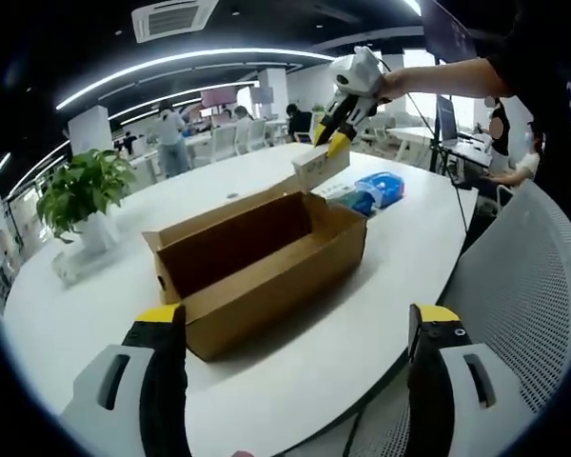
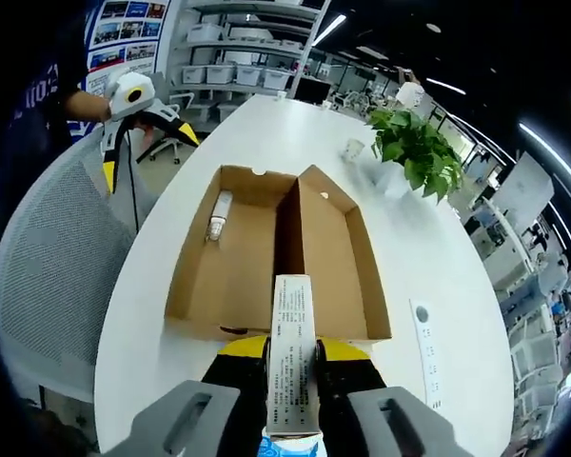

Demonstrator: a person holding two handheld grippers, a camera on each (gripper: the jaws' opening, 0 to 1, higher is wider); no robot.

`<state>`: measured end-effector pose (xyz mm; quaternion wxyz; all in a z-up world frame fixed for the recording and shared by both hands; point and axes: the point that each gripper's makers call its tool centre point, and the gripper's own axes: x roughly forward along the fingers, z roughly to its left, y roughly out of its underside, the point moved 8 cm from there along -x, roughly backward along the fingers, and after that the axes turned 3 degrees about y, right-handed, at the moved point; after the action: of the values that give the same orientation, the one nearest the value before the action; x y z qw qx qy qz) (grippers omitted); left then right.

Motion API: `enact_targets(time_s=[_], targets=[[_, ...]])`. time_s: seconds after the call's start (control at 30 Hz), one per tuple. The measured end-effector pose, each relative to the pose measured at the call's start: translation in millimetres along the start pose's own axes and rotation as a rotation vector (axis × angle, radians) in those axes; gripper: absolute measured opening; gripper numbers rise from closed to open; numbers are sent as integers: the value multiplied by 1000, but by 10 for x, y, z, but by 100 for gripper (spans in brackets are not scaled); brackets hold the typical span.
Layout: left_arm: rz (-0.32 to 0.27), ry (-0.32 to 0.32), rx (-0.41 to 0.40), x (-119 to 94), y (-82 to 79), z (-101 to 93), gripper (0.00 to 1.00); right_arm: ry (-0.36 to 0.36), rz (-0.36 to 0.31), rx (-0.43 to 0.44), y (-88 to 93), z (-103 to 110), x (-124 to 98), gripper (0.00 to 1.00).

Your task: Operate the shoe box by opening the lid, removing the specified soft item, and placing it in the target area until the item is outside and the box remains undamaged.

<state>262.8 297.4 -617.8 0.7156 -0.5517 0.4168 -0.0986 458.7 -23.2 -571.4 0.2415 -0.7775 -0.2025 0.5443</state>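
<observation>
Right claw (image 2: 292,367) raised, clenched on box flap (image 2: 291,352) | left claw (image 1: 295,357) released, low | shoe box (image 2: 276,257) open, possibly tube inside

My left gripper (image 1: 300,328) is low, its two jaws spread wide apart with nothing between them. My right gripper (image 2: 292,367) is lifted higher, on my stretched arm (image 1: 438,78), and its jaws are pressed together on a small carton (image 2: 292,347) they hold.

Open office: white oval table (image 1: 266,381), mesh chair (image 1: 523,286) at 3 o'clock, plant (image 1: 81,190) at 10, ceiling light strips (image 1: 171,67), shelves (image 2: 238,48).
</observation>
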Motion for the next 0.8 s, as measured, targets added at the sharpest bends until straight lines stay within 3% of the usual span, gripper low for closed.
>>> enact_targets(time_s=[0.8], targets=[[28,5,-6,7,37,-5,96,59,81,34,556,-209,-95,15]])
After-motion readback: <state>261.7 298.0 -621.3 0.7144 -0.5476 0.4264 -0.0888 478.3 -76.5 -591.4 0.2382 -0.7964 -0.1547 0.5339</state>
